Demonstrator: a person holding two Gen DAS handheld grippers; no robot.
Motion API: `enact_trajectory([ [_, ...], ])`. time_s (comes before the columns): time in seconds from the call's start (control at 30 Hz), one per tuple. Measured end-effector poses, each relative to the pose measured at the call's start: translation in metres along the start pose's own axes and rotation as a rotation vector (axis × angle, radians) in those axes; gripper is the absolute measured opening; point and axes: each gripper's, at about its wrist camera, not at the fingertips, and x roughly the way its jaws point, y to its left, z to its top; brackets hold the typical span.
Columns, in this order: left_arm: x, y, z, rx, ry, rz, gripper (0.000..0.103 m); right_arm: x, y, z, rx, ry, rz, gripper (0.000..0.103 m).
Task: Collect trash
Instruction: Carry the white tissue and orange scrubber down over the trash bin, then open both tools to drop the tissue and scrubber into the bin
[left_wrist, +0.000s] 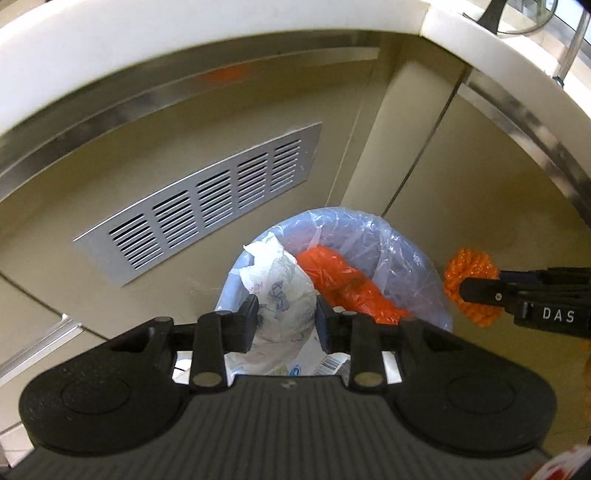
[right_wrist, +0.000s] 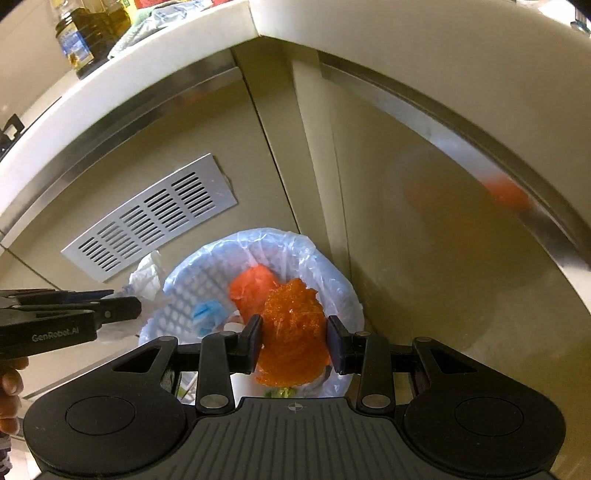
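Beige cabinet fronts meet in a corner under a white bench (left_wrist: 147, 40), with a metal vent grille (left_wrist: 207, 206) low on one panel. Below us stands the lined bin (right_wrist: 332, 295), an orange bag (left_wrist: 332, 273) already inside. We tilt both hands steeply down over it. Our left tongs (left_wrist: 286, 317) pinch a crumpled white wrapper (left_wrist: 280, 288) above the bin's near edge. Our right tongs (right_wrist: 293, 341) are closed on a wad of orange mesh netting (right_wrist: 291, 332) over the opening.
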Motion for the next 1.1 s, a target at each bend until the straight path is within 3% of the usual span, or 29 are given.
enact_trajectory([
  [0.13, 0.007, -0.002, 0.001, 0.024, 0.001, -0.013, 0.033, 0.003, -0.003, 0.000, 0.013, 0.003, -0.005, 0.036],
  [0.27, 0.008, -0.005, 0.005, 0.030, -0.001, -0.032, 0.052, 0.004, -0.004, 0.001, 0.021, 0.002, -0.006, 0.037],
  [0.33, 0.007, -0.006, 0.006, 0.037, -0.008, -0.038, 0.054, 0.005, -0.003, 0.001, 0.023, 0.001, -0.005, 0.037],
  [0.83, -0.004, 0.003, -0.010, -0.048, 0.019, -0.030, 0.052, 0.016, 0.003, -0.008, 0.037, 0.027, 0.026, 0.037],
  [1.1, -0.009, 0.005, -0.015, -0.069, 0.019, -0.035, 0.052, 0.027, 0.008, -0.013, 0.063, 0.074, 0.071, 0.052],
])
